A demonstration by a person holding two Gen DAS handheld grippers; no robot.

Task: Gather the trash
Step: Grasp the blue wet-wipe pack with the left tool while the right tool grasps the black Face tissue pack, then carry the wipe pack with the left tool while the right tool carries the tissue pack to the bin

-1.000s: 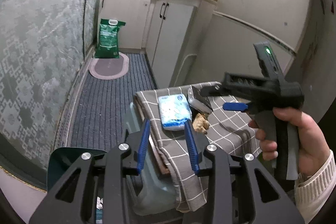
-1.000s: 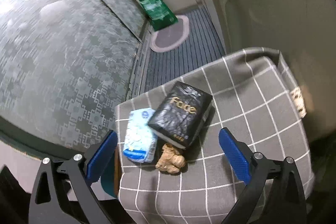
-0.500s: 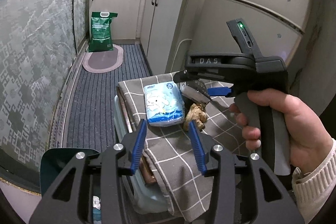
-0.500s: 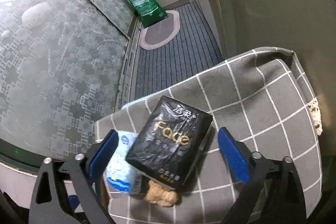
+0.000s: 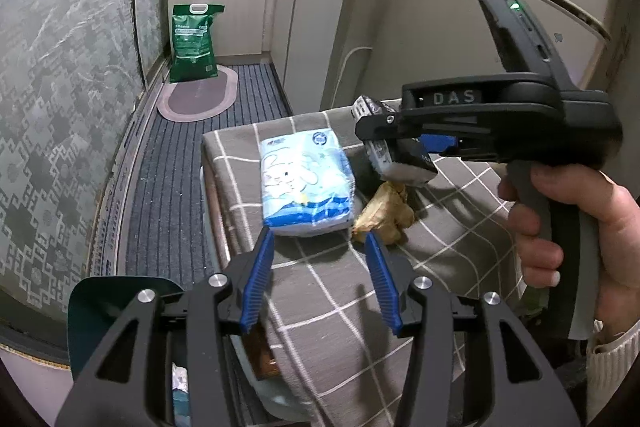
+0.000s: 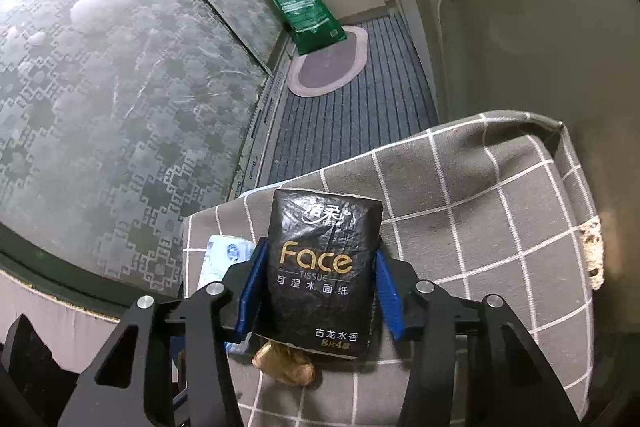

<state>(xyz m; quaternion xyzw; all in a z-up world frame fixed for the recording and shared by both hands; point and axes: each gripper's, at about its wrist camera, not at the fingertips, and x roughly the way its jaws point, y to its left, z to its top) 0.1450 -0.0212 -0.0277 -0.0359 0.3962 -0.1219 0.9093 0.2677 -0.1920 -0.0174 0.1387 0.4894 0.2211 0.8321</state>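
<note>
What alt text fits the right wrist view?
The right gripper has just closed on a black Face tissue pack over a grey checked cloth. A ginger piece lies beneath, a blue tissue pack left.

black tissue pack point(image 6: 324, 267): tilted, lifted | blue tissue pack point(image 5: 306, 183): flat | ginger piece point(image 5: 384, 213): between them

Both tools are matte black plastic. On the left gripper point(image 5: 320, 239), ribbed blue pads line the jaws, and round silver screw heads sit on the angular open-framed links behind them. The right gripper point(image 6: 318, 259) has the same jaws; its body bears raised letters "DAS", a grey pistol handle, and a green light behind. A cream ribbed-knit cuff point(image 5: 614, 363) covers the wrist.
</note>
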